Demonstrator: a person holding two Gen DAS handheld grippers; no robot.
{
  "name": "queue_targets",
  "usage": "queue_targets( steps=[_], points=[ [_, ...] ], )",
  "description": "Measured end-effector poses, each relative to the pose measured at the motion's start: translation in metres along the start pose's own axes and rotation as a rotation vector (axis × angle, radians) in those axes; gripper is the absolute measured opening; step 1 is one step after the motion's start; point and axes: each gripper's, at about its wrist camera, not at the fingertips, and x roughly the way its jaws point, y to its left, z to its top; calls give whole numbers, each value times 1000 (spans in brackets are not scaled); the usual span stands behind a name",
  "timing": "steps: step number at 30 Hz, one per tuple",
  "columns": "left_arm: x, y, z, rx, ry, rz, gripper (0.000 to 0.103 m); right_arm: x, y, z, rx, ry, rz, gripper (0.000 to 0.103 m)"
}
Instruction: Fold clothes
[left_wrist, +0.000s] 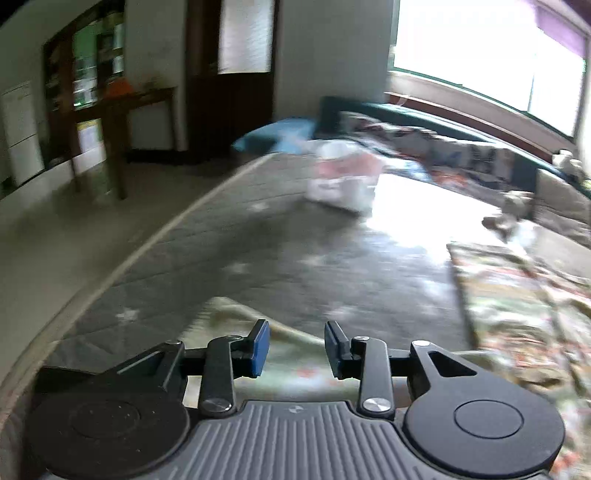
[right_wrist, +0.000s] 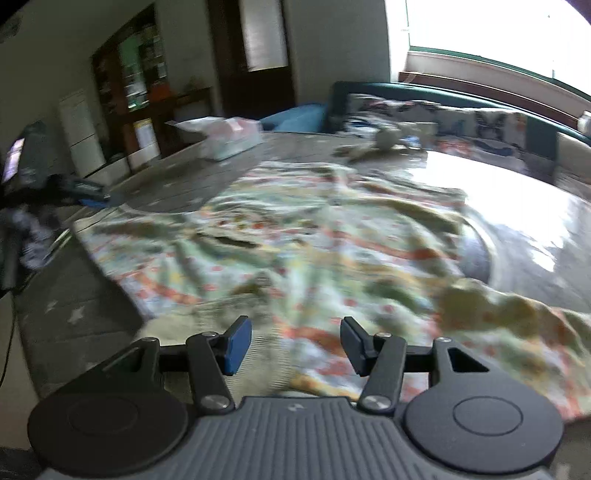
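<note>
A floral garment (right_wrist: 295, 240) in pale green, orange and white lies crumpled and spread on a grey quilted bed surface (left_wrist: 258, 240). In the right wrist view it fills the middle of the picture. My right gripper (right_wrist: 295, 332) hovers over its near part, open, with only cloth showing below the gap. In the left wrist view the garment (left_wrist: 517, 314) runs along the right side, and a fold of it reaches under my left gripper (left_wrist: 297, 332). The left jaws stand apart with a clear gap, and the blue pads (left_wrist: 258, 350) press on nothing.
A white and pink plastic package (left_wrist: 343, 181) lies further up the bed. A patterned blanket (left_wrist: 461, 151) and a blue pillow (left_wrist: 273, 136) sit by the headboard. The bed's edge curves along the left, with floor and a wooden table (left_wrist: 122, 110) beyond. A dark object (right_wrist: 74, 188) lies at the left.
</note>
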Motion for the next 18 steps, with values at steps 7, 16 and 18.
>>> queue_targets(
  steps=[7, 16, 18],
  points=[
    [-22, -81, -7, 102, 21, -266, 38, -16, -53, -11, 130, -30, -156, 54],
    [-34, -202, -38, 325, 106, -568, 38, -27, -109, -37, 248, -20, -328, 54],
    [-36, -222, -50, 375, 126, -607, 38, -30, -120, -43, 266, -14, -361, 54]
  ],
)
